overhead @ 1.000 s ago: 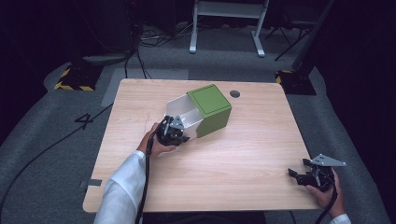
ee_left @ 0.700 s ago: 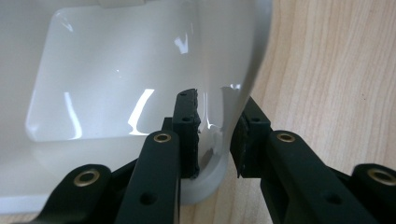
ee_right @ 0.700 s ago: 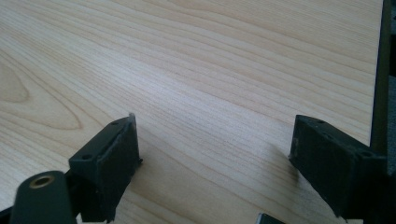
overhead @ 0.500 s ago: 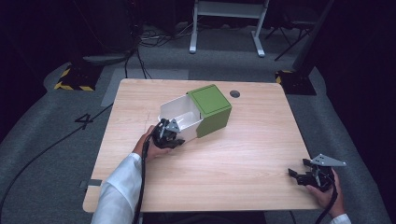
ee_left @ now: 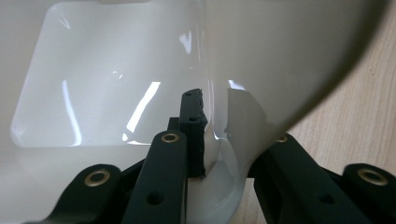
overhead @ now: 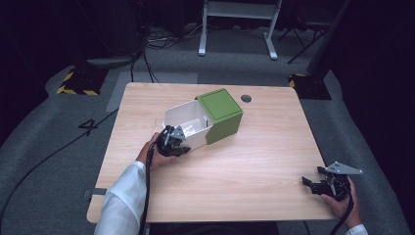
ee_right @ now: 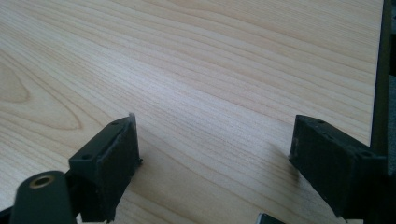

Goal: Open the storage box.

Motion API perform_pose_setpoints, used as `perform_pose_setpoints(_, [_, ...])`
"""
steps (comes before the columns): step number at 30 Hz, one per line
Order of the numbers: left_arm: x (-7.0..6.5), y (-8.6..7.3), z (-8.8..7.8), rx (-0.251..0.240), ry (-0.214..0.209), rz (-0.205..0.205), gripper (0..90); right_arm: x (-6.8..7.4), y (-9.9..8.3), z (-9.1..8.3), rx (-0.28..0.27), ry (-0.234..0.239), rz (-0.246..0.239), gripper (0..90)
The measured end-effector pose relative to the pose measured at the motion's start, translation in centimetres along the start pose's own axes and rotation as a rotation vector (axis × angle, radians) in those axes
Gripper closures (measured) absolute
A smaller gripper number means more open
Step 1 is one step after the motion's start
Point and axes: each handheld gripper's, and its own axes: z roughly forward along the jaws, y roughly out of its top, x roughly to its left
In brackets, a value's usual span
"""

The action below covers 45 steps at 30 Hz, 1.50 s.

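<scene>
A green box [overhead: 221, 108] sits at the middle back of the wooden table [overhead: 264, 152]. A white inner bin [overhead: 182, 120] sticks out of its left side. My left gripper [overhead: 179, 139] is shut on the bin's near wall. In the left gripper view, the glossy white wall [ee_left: 233, 65] stands between the jaws of the left gripper [ee_left: 219, 140], one finger [ee_left: 192, 130] inside the bin and the other outside. My right gripper [overhead: 313, 177] rests open at the front right corner, with bare table between its jaws [ee_right: 215, 154].
A dark round cable hole [overhead: 246, 98] lies behind the green box. The table's right edge [ee_right: 376, 70] runs close beside my right gripper. Cables and a white metal stand [overhead: 238, 22] are on the grey floor beyond the table.
My left gripper has drawn back a little to the left and toward the person, and the white bin has slid farther out of the green box. The right gripper has stayed still.
</scene>
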Motion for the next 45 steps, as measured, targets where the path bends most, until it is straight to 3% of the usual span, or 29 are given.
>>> perform_pose_setpoints(7, [0.2, -0.3, -0.3, -0.031, -0.003, -0.020, 69.3, 0.0, 0.0, 0.0, 0.000, 0.000, 0.000, 15.5])
perform_pose_setpoints(12, [0.1, -0.1, -0.8, -0.032, 0.016, -0.023, 52.6, 0.0, 0.0, 0.0, 0.000, 0.000, 0.000, 15.5])
perform_pose_setpoints(15, [0.0, 0.0, -1.6, -0.066, 0.045, -0.039, 44.8, 0.0, 0.0, 0.0, 0.000, 0.000, 0.000, 15.5])
perform_pose_setpoints(26, [-0.8, 0.1, -3.8, -0.086, 0.140, -0.043, 22.0, 0.0, 0.0, 0.0, 0.002, 0.004, 0.005, 15.5])
perform_pose_setpoints(27, [-1.0, 0.1, -4.3, -0.081, 0.174, -0.042, 21.1, 0.0, 0.0, 0.0, 0.002, 0.003, 0.004, 15.5])
perform_pose_setpoints(40, [-2.0, -0.8, -7.1, -0.084, 0.263, -0.024, 18.0, 0.0, 0.0, 0.0, 0.002, 0.001, 0.003, 15.5])
perform_pose_setpoints(45, [-2.3, -1.4, -7.9, -0.083, 0.274, -0.029, 18.0, 0.0, 0.0, 0.0, 0.002, 0.002, 0.004, 15.5])
